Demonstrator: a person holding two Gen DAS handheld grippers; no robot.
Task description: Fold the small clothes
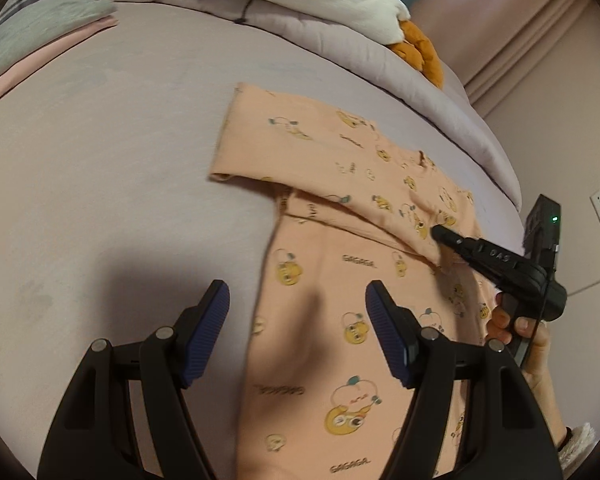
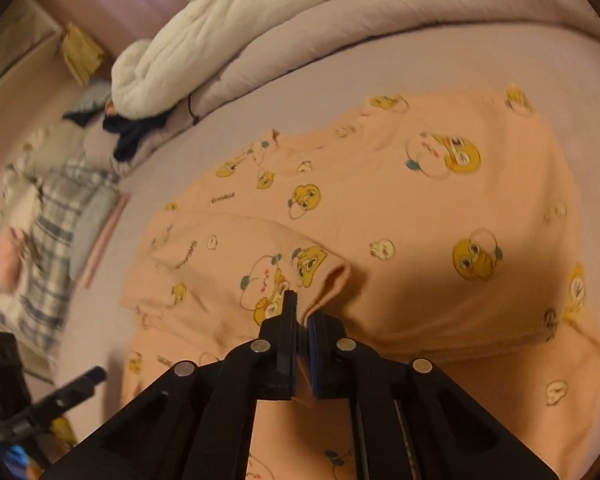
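Peach cartoon-print cotton top [image 1: 340,280] lies mid-frame on lilac bedsheet [image 1: 100,200] | right gripper [image 2: 302,320] pinches sleeve cuff [image 2: 332,276] | left gripper [image 1: 298,308] spread, empty | risk: thin pinch may slip, folded sleeve flopping open.

Both wrists overlook garment [image 1: 340,280] closely

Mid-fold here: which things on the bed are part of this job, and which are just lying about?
In the job:
- peach cartoon-print top
- its sleeve cuff, pinched in the shut right claw
- open left claw
- folded clothes stack

Lying about:
- white quilt
- orange plush toy
- dark garment
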